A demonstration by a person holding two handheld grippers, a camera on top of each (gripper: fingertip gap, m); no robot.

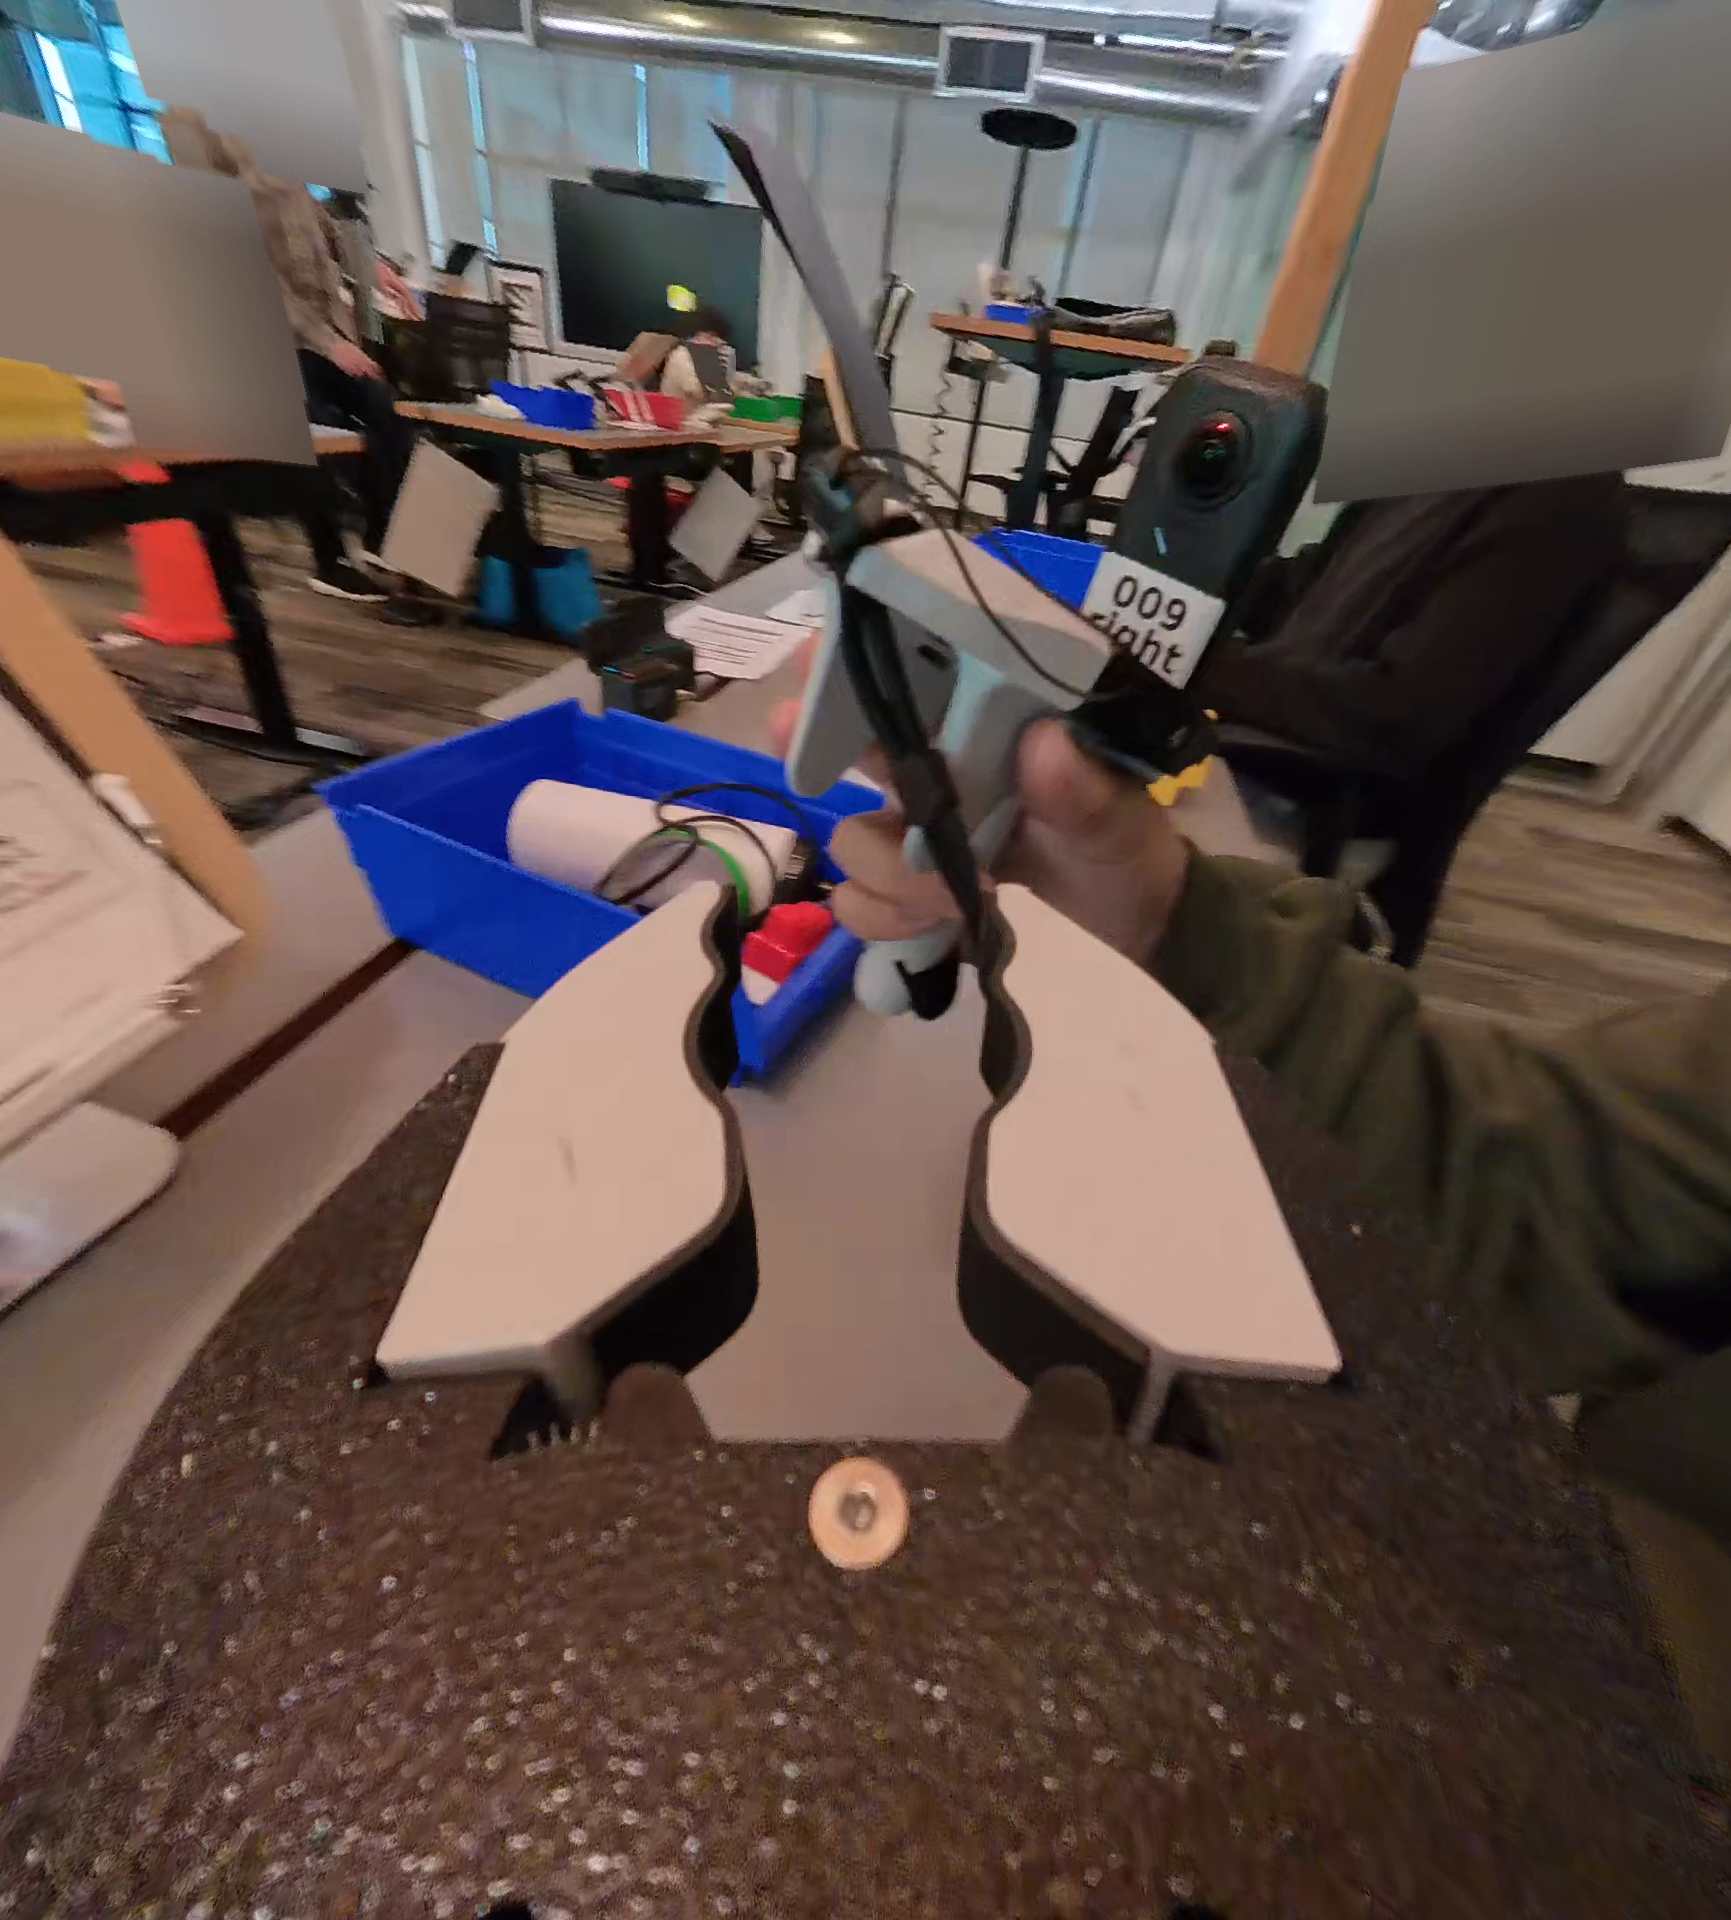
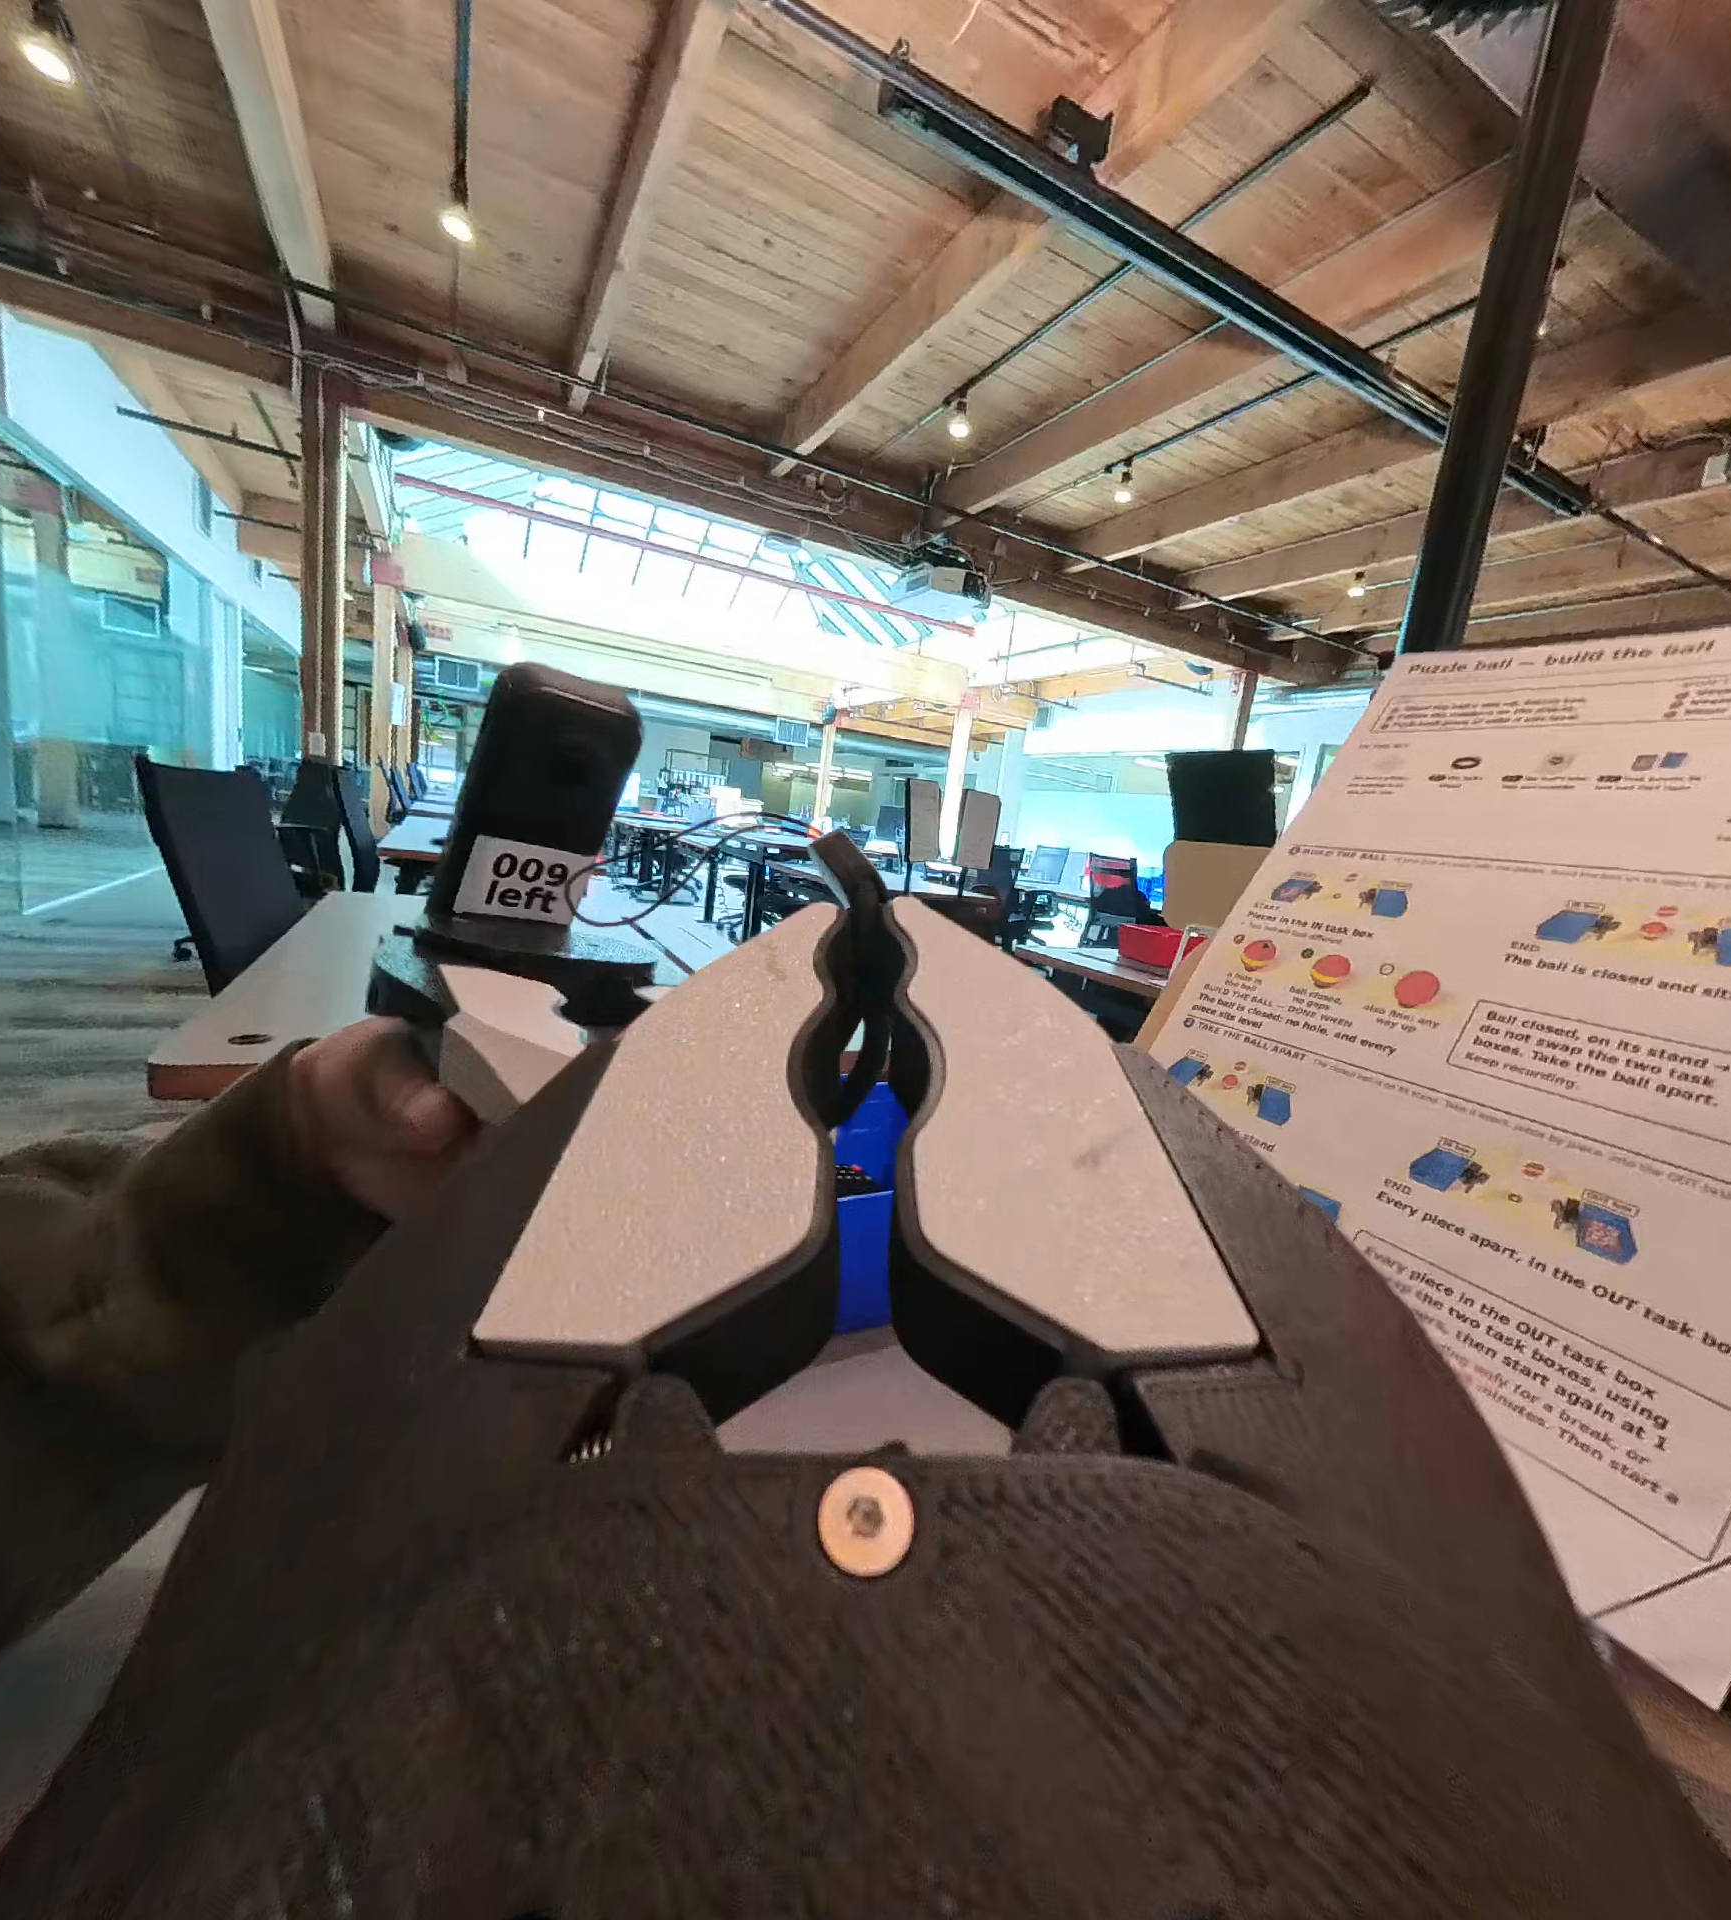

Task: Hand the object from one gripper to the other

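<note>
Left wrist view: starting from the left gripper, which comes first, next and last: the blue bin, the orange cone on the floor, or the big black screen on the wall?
From the left gripper:
1. Blue bin, on the table just ahead, slightly left.
2. Orange cone, on the floor beyond the table, far left.
3. Black screen, on the back wall, straight ahead.

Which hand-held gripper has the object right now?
The right hand-held gripper: it is clamped shut on the black strip. The left hand-held gripper is wide open and grips nothing.
</note>
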